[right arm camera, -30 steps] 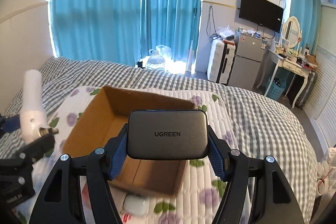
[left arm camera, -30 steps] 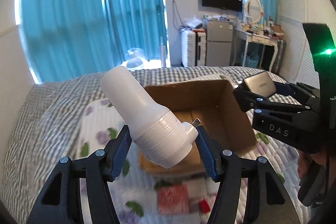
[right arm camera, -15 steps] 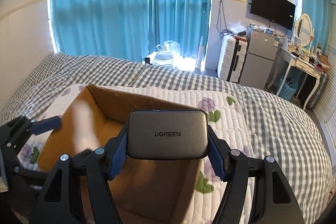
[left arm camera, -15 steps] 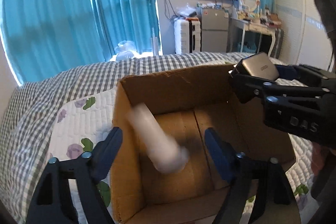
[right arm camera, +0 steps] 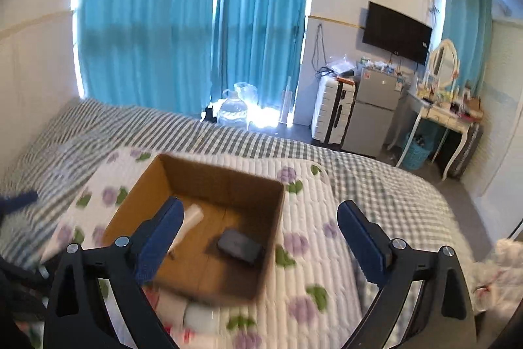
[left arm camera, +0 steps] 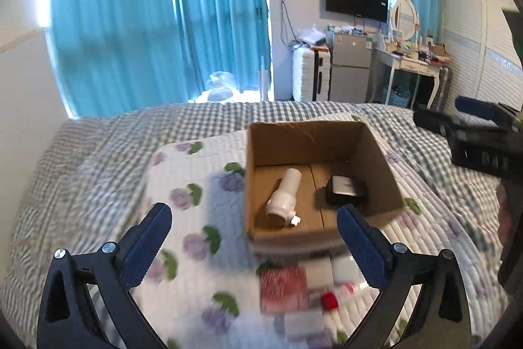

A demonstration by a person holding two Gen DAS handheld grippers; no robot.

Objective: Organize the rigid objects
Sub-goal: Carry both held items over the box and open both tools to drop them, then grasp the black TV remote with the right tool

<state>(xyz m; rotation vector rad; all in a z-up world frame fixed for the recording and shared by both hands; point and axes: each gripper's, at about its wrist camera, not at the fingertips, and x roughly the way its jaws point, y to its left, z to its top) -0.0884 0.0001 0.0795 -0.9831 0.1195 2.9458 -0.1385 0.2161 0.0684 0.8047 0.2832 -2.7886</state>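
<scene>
An open cardboard box stands on the floral quilt. Inside it lie a white cylindrical device on the left and a dark grey charger block on the right. My left gripper hovers before the box's near wall, its jaws opening wide with nothing between them. My right gripper hangs above the box, jaws also opening and empty; the white device and the charger rest below it. In the left wrist view the right gripper's black frame shows at the right edge.
The floral quilt covers a bed with a checked cover. Small red-and-white packs and a red-capped tube lie blurred on the quilt in front of the box. A suitcase, a fridge and a dressing table stand beyond the bed.
The white device left my left gripper and now lies in the box. The charger left my right gripper and lies beside it. Both grippers opened and drew back.
</scene>
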